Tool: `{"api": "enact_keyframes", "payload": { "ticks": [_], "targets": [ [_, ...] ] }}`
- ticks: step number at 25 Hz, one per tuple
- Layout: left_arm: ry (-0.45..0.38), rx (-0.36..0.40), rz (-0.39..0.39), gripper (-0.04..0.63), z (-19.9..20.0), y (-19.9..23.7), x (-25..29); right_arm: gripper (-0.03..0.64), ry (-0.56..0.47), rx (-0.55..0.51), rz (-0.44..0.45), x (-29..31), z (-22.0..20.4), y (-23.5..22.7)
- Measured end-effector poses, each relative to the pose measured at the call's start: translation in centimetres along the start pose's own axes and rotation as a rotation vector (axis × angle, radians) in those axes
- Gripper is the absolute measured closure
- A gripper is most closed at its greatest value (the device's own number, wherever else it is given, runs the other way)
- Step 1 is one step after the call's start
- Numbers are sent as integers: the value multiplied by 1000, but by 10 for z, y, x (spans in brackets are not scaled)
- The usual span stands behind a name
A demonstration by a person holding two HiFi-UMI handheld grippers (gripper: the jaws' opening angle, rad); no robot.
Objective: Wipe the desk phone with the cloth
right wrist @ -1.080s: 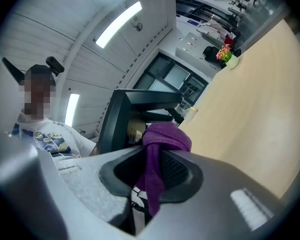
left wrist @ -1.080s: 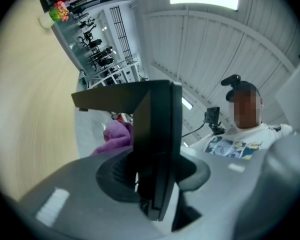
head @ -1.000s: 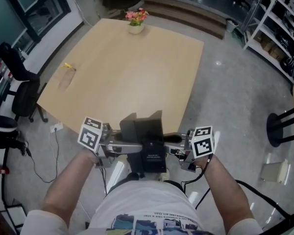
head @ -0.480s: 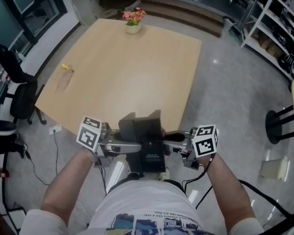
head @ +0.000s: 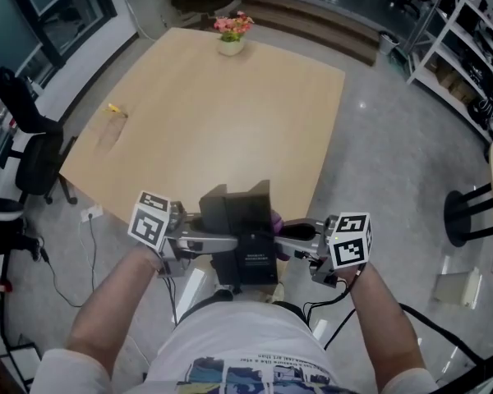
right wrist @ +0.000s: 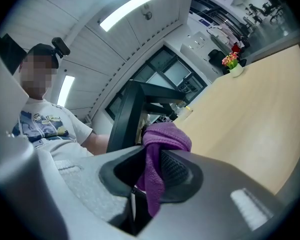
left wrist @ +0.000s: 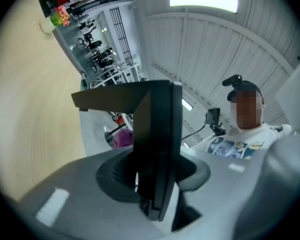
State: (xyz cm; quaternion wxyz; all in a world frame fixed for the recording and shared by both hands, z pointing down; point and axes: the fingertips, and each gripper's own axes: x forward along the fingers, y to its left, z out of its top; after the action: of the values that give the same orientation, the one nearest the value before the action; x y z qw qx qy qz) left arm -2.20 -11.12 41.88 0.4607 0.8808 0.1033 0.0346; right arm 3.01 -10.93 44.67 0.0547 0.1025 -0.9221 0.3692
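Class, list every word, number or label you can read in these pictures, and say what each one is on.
Label on the desk phone: white print, too small to read.
T-shirt print: blurred, no legible words.
Nothing readable anywhere.

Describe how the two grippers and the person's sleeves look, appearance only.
The left gripper and right gripper are grey, with dark ribbed pads. Each carries a white cube printed with black square markers. A black cable hangs below the right one. The person wears a white short-sleeved T-shirt with a colourful print.
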Motion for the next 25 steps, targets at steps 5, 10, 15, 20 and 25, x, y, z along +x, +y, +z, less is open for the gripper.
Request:
{"api": "enact_keyframes", "payload": {
  "ticks": [5,10,15,20,25],
  "targets": [
    [-17,-9,19,419,6,9,-19,529,36,7,-44,-3,-27,8],
    [-11,-19,24,419,10,16,-25,529,64,27,-94,-10,-53,13],
    [-2,-31,24,419,12,23,-27,529,63,32,-142,-15,-65,17],
    [-15,-52,36,419,23,31,-29,529,75,50,-184,-13,-78,22],
    [-25,-59,56,419,30,38,-28,529,113,46,-154,15,-95,39]
  ]
}}
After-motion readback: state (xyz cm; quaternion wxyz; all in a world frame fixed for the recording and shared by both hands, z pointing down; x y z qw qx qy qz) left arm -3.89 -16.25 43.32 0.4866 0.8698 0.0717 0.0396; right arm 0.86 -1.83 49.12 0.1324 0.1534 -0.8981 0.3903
